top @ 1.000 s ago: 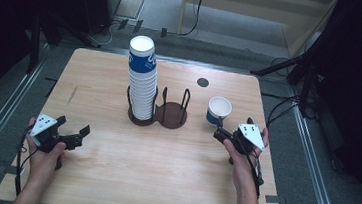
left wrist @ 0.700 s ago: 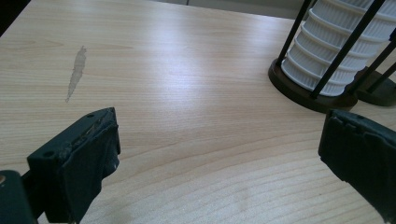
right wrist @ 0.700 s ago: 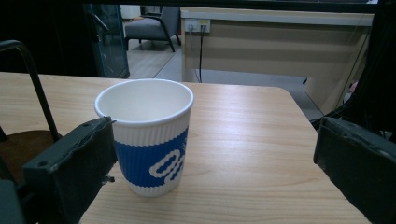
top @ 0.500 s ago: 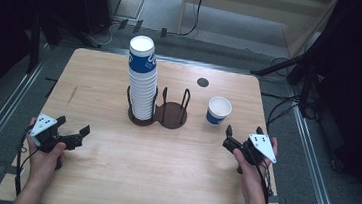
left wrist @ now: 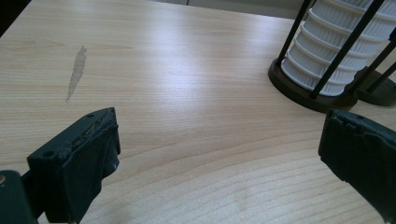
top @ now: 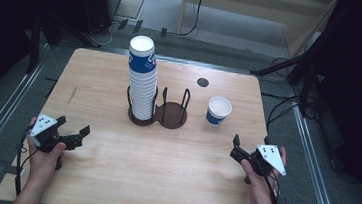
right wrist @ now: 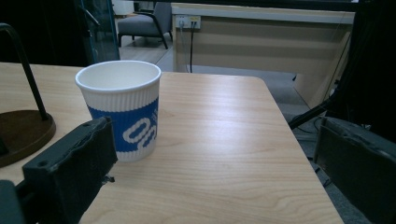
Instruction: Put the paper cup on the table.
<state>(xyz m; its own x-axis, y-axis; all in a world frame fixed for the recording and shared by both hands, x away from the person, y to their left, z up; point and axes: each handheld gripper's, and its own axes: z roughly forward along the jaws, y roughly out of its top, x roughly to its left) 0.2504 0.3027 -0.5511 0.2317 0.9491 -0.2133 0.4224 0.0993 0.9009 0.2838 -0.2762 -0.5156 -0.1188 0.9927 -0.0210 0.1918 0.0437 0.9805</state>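
Note:
A single blue-and-white paper cup (top: 218, 109) (right wrist: 122, 108) stands upright on the wooden table (top: 111, 175), right of a dark two-ring cup holder (top: 159, 112). A tall stack of the same cups (top: 141, 78) (left wrist: 329, 51) fills the holder's left ring; its right ring is bare. My right gripper (top: 250, 141) (right wrist: 210, 172) rests near the table's right front, open and empty, a short way back from the single cup. My left gripper (top: 72, 127) (left wrist: 219, 158) lies at the left front, open and empty, well away from the stack.
A small dark round hole (top: 202, 82) sits in the tabletop behind the single cup. A faint grey smear (left wrist: 74, 72) marks the wood at the left. Cables and dark stands (top: 292, 72) crowd the floor beyond the table's right and far edges.
My right gripper has drawn back from the single cup toward the front right of the table, leaving the cup standing free. The left gripper has stayed put.

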